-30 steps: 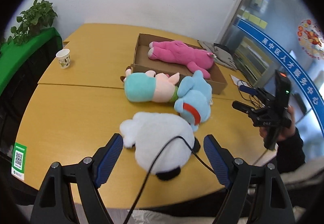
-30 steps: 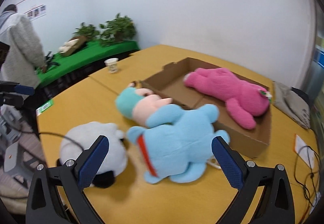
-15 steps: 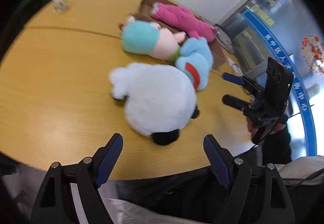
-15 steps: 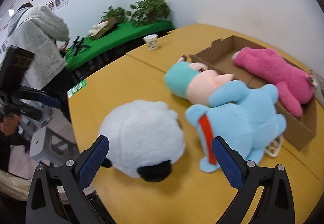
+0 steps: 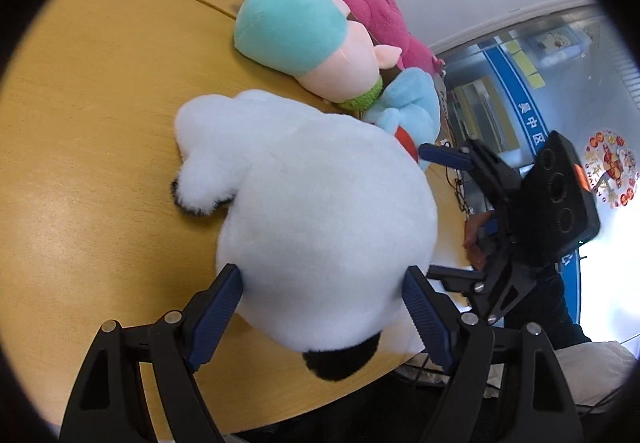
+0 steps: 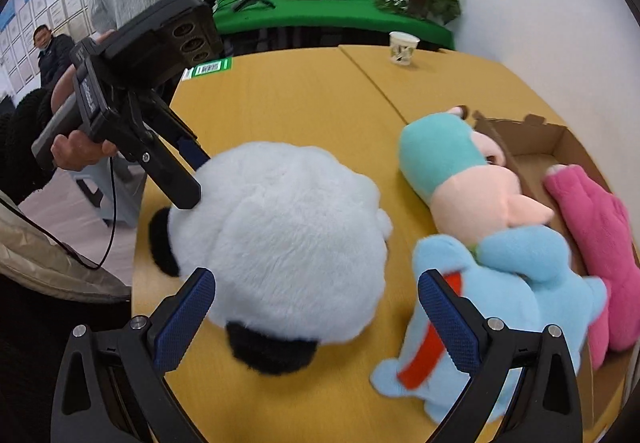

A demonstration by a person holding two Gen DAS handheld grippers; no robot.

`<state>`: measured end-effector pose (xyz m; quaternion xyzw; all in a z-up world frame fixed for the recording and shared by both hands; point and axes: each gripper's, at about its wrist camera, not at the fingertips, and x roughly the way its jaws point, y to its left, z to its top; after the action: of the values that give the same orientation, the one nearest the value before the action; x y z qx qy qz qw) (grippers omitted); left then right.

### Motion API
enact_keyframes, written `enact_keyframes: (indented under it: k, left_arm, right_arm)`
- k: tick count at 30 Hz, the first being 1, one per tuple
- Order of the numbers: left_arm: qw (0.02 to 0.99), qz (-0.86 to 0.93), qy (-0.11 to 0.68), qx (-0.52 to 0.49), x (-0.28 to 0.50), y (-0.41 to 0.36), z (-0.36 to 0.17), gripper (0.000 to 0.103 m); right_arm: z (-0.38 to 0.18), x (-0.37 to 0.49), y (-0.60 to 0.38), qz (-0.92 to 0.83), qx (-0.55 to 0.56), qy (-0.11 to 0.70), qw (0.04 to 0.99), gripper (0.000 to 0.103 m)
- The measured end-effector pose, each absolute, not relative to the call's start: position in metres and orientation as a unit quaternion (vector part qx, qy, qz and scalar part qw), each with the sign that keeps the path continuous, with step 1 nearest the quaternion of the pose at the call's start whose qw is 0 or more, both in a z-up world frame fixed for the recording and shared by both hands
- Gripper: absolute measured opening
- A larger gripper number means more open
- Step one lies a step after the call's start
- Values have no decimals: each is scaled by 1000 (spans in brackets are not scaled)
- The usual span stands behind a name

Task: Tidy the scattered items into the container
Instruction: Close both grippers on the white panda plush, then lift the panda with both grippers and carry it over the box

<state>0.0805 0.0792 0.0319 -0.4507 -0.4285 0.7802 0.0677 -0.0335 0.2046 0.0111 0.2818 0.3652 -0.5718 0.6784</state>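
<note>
Both grippers have closed in on the white plush toy over the last second, so that it now fills the centre of each view. The left gripper has its fingers spread wide, straddling the toy's near end at the bottom of its frame, the blue pads just beside the fur; whether they touch it I cannot tell, and nothing is clamped. The right gripper is likewise wide open at the bottom of its frame, the toy's black-tipped end lying between its fingers, holding nothing. The toy rests on the table, with the teal-and-pink plush and the blue plush beyond it, and the cardboard box at the right edge of the right view already holding a pink plush. The step in hand looks like grasping the white toy. Next, the fingers probably need to squeeze deep into the soft body before lifting it towards the box.
</note>
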Motion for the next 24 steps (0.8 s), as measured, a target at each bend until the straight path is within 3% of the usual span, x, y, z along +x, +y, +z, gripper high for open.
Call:
enact_keyframes:
  k: [6, 9, 18, 24]
  left_arm:
    - [79, 766, -452, -449, 85, 65, 17, 89]
    - [96, 757, -459, -455, 79, 64, 3, 103]
    - [152, 756, -452, -448, 50, 72, -13, 102]
    - [168, 765, -433, -446, 59, 68, -13, 88]
  right_arm:
    - [-16, -41, 174, -513, 330, 338, 717, 103]
    - [-21, -44, 173, -505, 348, 319, 722, 103]
    - [-30, -52, 166, -517, 383, 307, 701, 103]
    - [-31, -46, 168, -532, 389, 312, 684, 103]
